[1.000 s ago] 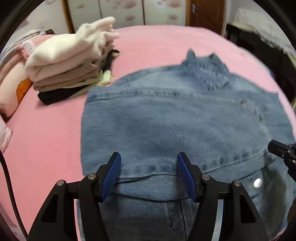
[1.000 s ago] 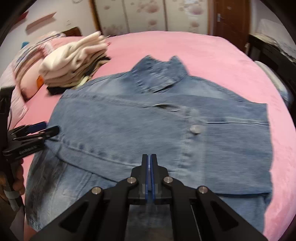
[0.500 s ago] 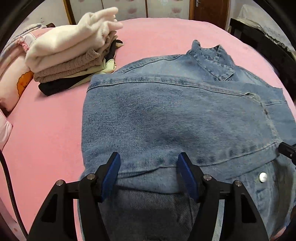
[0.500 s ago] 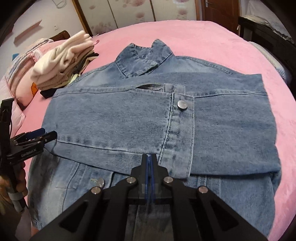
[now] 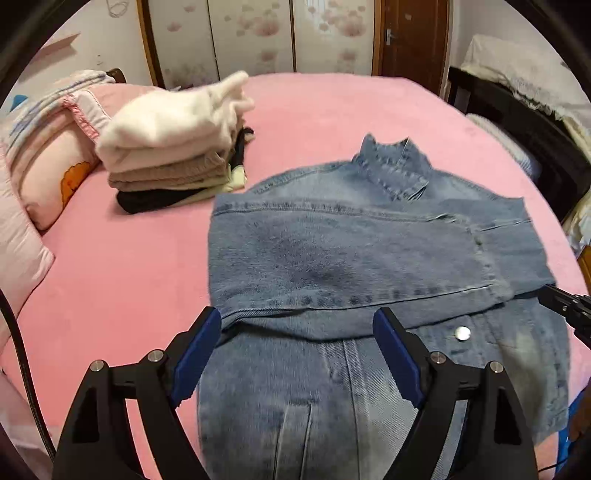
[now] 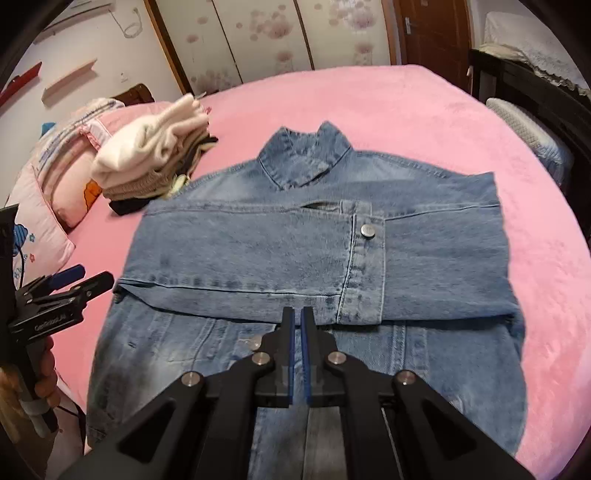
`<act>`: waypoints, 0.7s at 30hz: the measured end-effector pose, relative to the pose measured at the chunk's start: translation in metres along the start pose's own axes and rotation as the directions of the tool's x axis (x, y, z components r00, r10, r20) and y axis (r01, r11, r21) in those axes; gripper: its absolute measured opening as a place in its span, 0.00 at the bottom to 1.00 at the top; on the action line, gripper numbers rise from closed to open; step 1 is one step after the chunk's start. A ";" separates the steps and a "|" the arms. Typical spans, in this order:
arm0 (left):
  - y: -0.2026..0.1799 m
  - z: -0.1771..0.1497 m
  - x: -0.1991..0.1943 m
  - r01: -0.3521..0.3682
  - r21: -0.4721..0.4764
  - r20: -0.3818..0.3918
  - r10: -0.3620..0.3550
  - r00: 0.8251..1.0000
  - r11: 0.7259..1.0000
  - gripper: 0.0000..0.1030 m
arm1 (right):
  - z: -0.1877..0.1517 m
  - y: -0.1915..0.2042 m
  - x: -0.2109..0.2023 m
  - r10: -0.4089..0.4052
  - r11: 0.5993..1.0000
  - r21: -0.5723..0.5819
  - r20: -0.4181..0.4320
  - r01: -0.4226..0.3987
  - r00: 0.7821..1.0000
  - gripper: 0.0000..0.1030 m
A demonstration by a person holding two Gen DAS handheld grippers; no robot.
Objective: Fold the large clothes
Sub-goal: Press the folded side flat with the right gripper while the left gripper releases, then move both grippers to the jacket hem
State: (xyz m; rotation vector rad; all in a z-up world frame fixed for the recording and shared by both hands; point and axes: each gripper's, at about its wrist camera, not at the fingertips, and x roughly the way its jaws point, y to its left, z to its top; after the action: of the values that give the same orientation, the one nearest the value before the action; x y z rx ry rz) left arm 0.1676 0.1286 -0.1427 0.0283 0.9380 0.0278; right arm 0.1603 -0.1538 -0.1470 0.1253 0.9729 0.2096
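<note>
A blue denim jacket (image 5: 343, 254) (image 6: 317, 251) lies flat on the pink bed, collar at the far end, both sleeves folded across its body. My left gripper (image 5: 297, 328) is open and empty, raised above the jacket's near left part. It also shows at the left edge of the right wrist view (image 6: 83, 278). My right gripper (image 6: 296, 321) has its jaws nearly together with a thin gap and holds nothing, above the jacket's near middle. Its tip shows at the right edge of the left wrist view (image 5: 557, 299).
A pile of folded clothes (image 5: 173, 147) (image 6: 155, 155) sits on the pink bed (image 5: 332, 110) to the jacket's far left. Pink pillows (image 5: 44, 155) lie at the left. Dark furniture (image 5: 517, 122) stands at the bed's right side. Wardrobe doors (image 6: 280, 33) are behind.
Both grippers have pulled back and up from the jacket. The sleeve fold now lies flat. The right jaws have parted by a thin gap.
</note>
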 end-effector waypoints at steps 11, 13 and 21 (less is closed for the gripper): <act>0.004 -0.021 -0.104 0.020 -0.061 0.122 -0.013 0.992 0.998 0.90 | -0.014 0.007 -0.094 -0.009 1.000 0.009 0.158 0.008 0.987 0.23; 0.005 -0.029 -0.118 0.026 -0.066 0.135 -0.017 0.991 0.997 0.90 | -0.018 0.009 -0.108 -0.008 1.000 0.002 0.177 0.008 0.984 0.23; 0.001 -0.063 -0.152 0.007 -0.037 0.160 -0.001 0.987 0.999 0.95 | -0.049 0.014 -0.158 -0.018 0.999 -0.037 0.248 0.029 0.969 0.35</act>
State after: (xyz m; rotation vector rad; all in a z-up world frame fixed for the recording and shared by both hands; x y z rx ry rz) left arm 0.0268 0.1253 -0.0576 -0.0062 0.7771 0.0392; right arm 0.0317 -0.1765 -0.0442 0.0998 0.7201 0.1869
